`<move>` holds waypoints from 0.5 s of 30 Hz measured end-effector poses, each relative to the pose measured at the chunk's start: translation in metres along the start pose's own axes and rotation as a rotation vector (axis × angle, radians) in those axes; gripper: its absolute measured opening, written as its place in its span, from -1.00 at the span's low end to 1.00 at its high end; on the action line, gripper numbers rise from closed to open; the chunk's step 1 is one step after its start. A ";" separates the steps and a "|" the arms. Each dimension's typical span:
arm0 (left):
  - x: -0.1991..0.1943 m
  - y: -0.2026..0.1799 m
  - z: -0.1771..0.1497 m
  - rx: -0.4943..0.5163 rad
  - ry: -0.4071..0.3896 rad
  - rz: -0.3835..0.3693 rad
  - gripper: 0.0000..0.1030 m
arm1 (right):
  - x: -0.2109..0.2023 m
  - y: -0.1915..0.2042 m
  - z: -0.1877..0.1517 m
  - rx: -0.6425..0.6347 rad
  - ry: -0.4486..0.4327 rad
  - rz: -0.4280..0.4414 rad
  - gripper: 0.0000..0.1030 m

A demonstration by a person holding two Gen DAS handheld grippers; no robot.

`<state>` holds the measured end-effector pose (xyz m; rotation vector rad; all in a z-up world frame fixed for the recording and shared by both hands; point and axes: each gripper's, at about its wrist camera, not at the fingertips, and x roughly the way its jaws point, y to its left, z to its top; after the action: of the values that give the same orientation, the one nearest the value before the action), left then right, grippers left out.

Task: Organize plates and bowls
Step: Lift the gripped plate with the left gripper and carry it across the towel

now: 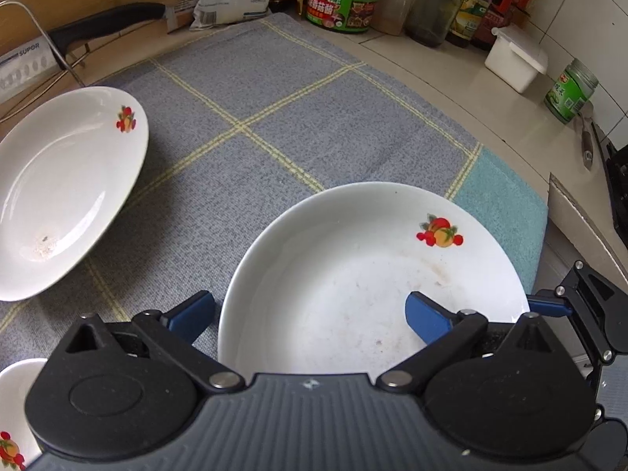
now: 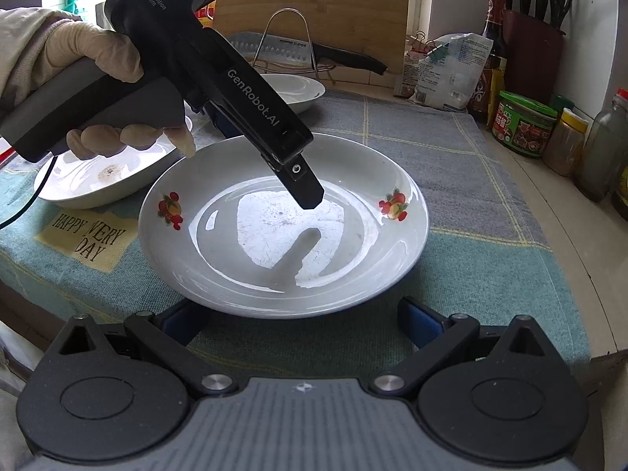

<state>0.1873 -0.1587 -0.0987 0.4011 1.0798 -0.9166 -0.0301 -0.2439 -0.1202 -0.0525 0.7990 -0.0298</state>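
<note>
White round ceramic plate with fruit decals (image 2: pixel 286 219) lies flat on the blue-grey checked cloth (image 2: pixel 451 180), centre of the right wrist frame, just beyond the right gripper (image 2: pixel 298 322). Its blue fingers (image 2: pixel 416 324) stand apart at the lower edge, either side of the plate's near rim; contact not clear. The left gripper (image 1: pixel 310 314), fingers apart in its own view, sits over the same plate (image 1: pixel 373 274) with one blue finger (image 1: pixel 429 316) above the plate's inside at lower right and the other outside the rim at lower centre. In the right wrist view its black body slants down from upper left, tip over the plate's well, held by a gloved hand (image 2: pixel 110 78).

Left of centre, a second white plate (image 2: pixel 106 172) rests on the cloth, touching or just beside the first. A third white dish (image 2: pixel 298 90) lies further back, upper centre.

Far edge of the counter (image 2: pixel 588 227), upper right: green-lidded tub (image 2: pixel 524 125), jars and bottles.
</note>
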 end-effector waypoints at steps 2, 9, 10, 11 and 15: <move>0.001 -0.002 0.001 0.045 0.014 0.000 0.99 | -0.001 0.001 -0.002 0.004 -0.006 -0.006 1.00; 0.003 -0.007 -0.004 0.144 0.021 0.014 0.99 | -0.004 0.004 -0.007 0.012 -0.033 -0.019 1.00; 0.003 -0.006 -0.004 0.147 0.017 0.014 0.99 | -0.004 0.004 -0.007 0.014 -0.036 -0.020 1.00; 0.003 -0.006 -0.004 0.149 0.015 0.013 0.99 | -0.005 0.005 -0.008 0.015 -0.040 -0.022 1.00; 0.002 -0.006 -0.003 0.168 0.029 0.006 0.99 | -0.006 0.007 -0.008 0.019 -0.046 -0.025 1.00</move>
<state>0.1812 -0.1613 -0.1008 0.5575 1.0312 -1.0019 -0.0402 -0.2369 -0.1220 -0.0454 0.7517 -0.0594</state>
